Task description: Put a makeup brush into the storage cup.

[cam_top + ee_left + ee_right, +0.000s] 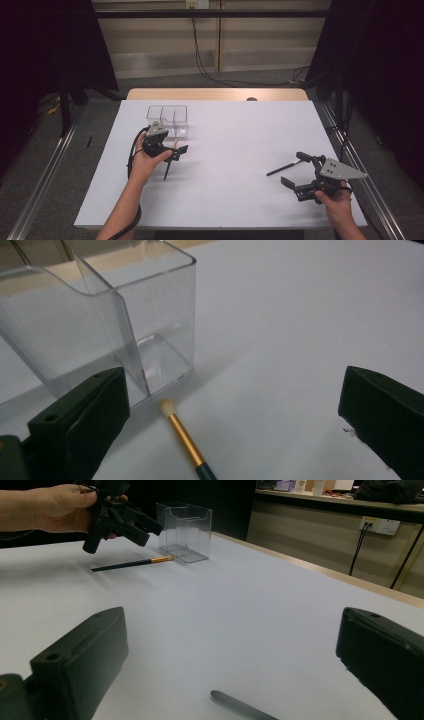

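High view: above the near table edge, looking forward and down on the clear box (pixel 167 120). Left gripper view: low, very close to the box (pixel 100 325), facing its front corner. Right gripper view: low, far across the table, facing the box (pixel 184 531). All three share the box.

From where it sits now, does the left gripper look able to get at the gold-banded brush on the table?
Probably yes. The left gripper hangs open just above the brush, which lies flat beside the clear box. Nothing covers the brush, though the box wall stands close to its tip.
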`<action>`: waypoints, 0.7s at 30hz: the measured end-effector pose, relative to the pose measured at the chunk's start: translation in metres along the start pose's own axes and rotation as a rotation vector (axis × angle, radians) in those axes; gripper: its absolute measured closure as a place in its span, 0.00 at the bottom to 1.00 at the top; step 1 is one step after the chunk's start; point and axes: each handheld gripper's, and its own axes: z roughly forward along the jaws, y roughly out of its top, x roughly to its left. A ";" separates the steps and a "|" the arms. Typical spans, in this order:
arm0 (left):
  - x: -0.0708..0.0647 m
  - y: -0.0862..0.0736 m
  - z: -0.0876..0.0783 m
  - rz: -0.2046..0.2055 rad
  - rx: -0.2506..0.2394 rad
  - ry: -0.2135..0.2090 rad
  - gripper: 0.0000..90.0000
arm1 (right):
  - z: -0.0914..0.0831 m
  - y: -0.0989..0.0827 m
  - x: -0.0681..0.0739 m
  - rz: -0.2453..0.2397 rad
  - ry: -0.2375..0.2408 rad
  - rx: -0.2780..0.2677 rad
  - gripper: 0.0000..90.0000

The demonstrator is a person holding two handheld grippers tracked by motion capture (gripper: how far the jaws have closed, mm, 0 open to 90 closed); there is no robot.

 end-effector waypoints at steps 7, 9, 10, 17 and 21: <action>0.002 0.004 -0.001 -0.021 0.104 0.006 0.00 | 0.000 0.000 0.000 0.002 -0.002 0.003 0.00; 0.002 0.005 -0.001 -0.035 0.127 0.011 0.00 | 0.000 0.000 0.000 0.000 -0.002 0.003 0.00; 0.003 0.006 -0.001 -0.030 0.148 0.008 0.00 | 0.000 0.000 0.000 0.000 -0.002 0.004 0.00; 0.003 0.010 0.003 -0.071 0.255 0.017 0.00 | 0.000 0.000 0.000 -0.002 -0.004 0.001 0.00; 0.002 0.012 0.005 -0.074 0.315 0.022 0.00 | 0.000 0.000 -0.001 -0.001 -0.004 0.000 0.00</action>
